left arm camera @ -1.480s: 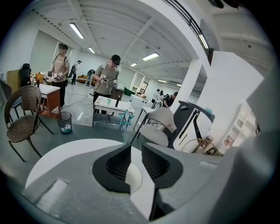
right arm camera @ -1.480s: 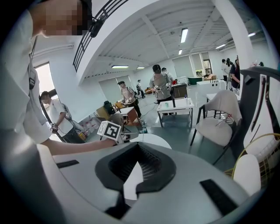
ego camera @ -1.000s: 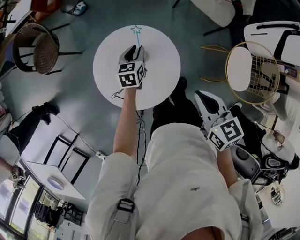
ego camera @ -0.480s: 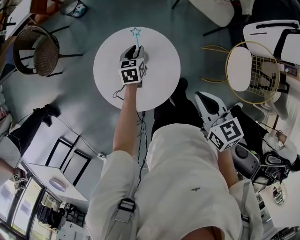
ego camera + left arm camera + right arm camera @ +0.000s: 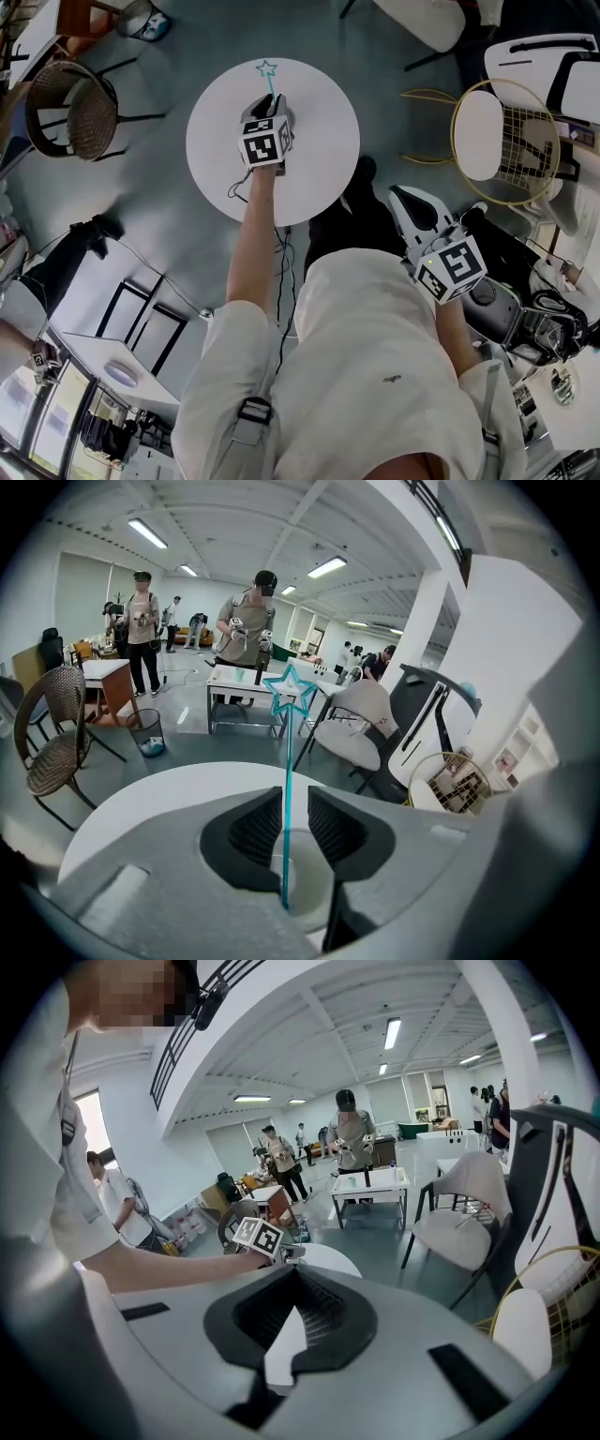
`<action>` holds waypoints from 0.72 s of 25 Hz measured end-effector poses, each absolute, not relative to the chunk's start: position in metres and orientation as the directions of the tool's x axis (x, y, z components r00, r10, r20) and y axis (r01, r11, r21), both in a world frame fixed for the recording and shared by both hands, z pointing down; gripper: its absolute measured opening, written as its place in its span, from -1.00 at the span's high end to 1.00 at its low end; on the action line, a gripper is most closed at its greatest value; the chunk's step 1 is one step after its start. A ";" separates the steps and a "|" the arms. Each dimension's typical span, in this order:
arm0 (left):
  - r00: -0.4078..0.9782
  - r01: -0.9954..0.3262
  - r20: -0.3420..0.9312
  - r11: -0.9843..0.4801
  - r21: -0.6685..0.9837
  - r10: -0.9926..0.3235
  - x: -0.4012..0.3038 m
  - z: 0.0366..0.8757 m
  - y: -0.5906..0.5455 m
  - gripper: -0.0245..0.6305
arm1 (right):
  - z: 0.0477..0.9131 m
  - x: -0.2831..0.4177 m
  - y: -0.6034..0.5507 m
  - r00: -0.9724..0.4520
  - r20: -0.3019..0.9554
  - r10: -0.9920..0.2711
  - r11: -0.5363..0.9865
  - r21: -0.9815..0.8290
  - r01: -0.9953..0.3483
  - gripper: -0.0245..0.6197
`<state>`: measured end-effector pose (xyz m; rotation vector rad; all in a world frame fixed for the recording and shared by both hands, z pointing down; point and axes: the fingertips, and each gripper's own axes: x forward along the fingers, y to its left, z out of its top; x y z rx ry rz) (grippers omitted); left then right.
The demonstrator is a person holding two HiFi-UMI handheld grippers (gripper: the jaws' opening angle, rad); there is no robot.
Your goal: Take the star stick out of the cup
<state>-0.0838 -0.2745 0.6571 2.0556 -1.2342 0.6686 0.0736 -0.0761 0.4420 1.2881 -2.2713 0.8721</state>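
My left hand-held gripper (image 5: 291, 803) straddles the star stick (image 5: 286, 761), jaws narrowly apart, unclamped. Stick's foot sits in the cup (image 5: 306, 874) on the surface (image 5: 319, 150). Removal not begun. Right hand-held gripper (image 5: 298, 1274) closed, empty.

The right gripper (image 5: 295, 1269), grey with black ribbed pads, points toward a round white table (image 5: 330, 1258), its jaws closed tip to tip and holding nothing. A bare forearm (image 5: 159, 1267) reaches in from left of the table and carries the left gripper (image 5: 291, 1252), marked by its black-and-white patterned cube. Behind the table stands a white rectangular desk (image 5: 370, 1183), and beyond the desk a person in a dark headset (image 5: 349, 1129). Right of the table sits a white chair on dark legs (image 5: 464, 1222), and farther right a gold wire chair (image 5: 553, 1283)
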 end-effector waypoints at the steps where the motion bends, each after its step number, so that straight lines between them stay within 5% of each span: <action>1: 0.428 -0.898 0.700 -0.352 0.262 -0.571 -0.084 0.658 -0.274 0.65 | 0.442 0.074 -0.077 -0.502 0.598 -0.624 0.384 -0.325 -0.864 0.90; 18: 0.418 -0.904 0.704 -0.339 0.261 -0.574 -0.089 0.661 -0.272 0.85 | 0.444 0.075 -0.077 -0.508 0.603 -0.615 0.393 -0.325 -0.860 0.90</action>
